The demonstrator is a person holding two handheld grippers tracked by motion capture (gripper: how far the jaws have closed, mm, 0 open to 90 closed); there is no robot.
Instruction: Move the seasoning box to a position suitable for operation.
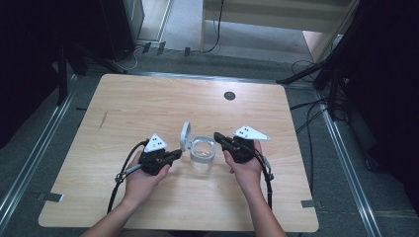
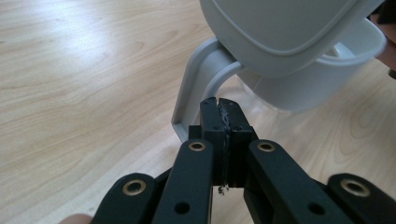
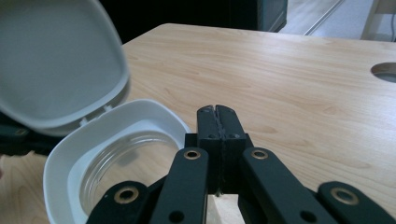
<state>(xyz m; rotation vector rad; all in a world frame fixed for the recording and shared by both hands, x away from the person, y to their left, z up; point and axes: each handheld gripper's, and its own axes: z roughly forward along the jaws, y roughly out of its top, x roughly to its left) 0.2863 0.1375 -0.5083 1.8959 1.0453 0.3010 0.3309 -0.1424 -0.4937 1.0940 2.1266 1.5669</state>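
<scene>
while both sit clenched on nothing, the left gripper (image 1: 176, 154) and right gripper (image 1: 218, 136) flank the clear round glass jar with white plastic rim and raised hinged lid (image 1: 202, 150) on the pale wood-grain bench (image 1: 148, 103).

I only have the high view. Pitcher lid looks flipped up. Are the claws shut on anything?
Observer: No. In the left gripper view, the left claw has its jaws pressed together with nothing between them, tips just short of the pitcher's handle.
Operator: Right one?
Observer: Same. The right claw is shut and holds nothing, beside the pitcher's white rim.
Operator: Anything inside the pitcher?
Observer: The right gripper view looks past the raised lid into it: a clear body with nothing visible inside.
</scene>
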